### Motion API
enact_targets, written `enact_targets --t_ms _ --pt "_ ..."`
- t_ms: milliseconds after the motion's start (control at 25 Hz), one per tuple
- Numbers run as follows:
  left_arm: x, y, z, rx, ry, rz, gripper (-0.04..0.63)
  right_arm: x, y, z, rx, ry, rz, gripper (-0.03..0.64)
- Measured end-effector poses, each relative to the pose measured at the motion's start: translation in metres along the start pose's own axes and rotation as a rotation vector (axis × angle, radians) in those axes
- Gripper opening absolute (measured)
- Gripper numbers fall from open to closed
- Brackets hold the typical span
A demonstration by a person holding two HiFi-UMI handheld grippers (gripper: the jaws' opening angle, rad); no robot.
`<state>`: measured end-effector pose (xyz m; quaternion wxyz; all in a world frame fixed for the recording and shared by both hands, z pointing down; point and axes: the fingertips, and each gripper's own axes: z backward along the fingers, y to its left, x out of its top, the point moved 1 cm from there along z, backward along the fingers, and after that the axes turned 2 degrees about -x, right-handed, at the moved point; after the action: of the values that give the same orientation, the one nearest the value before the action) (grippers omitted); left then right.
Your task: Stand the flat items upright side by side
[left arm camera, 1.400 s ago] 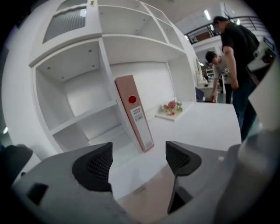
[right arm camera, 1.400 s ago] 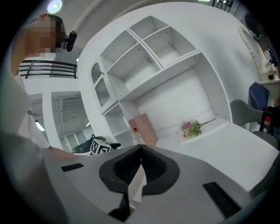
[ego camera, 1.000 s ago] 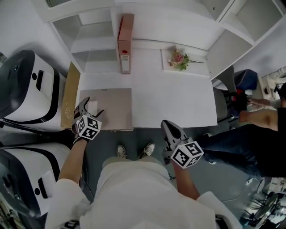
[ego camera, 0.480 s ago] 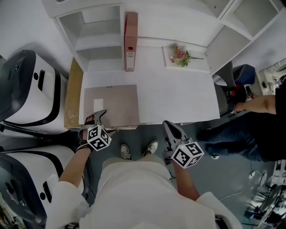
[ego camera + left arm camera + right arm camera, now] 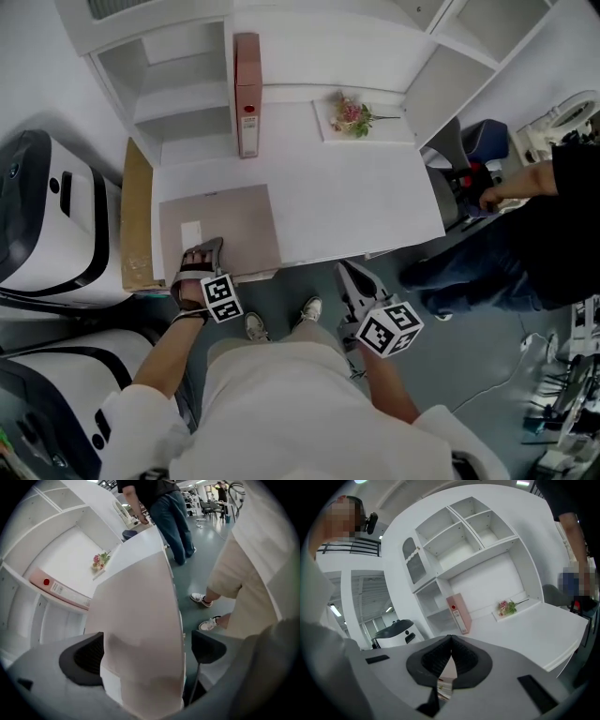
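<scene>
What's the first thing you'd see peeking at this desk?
A brownish folder lies flat on the desk, front left, its near edge between the wide jaws of the left gripper, which have just been opening. At the back, a pink binder stands upright, with flowers to its right.

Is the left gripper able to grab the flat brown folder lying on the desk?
Probably yes. The left gripper has just been opening its jaws, and they stand wide on either side of the flat brown folder at its near edge, with nothing in the way.

desk (image 5: 356,197); flat folder (image 5: 220,225); upright binder (image 5: 247,94)
</scene>
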<state>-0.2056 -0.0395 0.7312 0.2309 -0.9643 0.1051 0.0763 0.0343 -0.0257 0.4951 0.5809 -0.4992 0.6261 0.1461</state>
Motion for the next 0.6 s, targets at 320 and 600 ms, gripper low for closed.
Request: enact_targets --t_ms 320,600 --pt "0.002 0.013 -0.019 0.065 -0.003 0.027 0.553 0.002 -0.003 0.006 -0.035 0.000 0.001 0.002" --pt "0.017 0.001 -0.002 0.002 -0.162 0.081 0.511 0.006 -0.006 -0.002 -0.031 -0.004 -0.003 0.002"
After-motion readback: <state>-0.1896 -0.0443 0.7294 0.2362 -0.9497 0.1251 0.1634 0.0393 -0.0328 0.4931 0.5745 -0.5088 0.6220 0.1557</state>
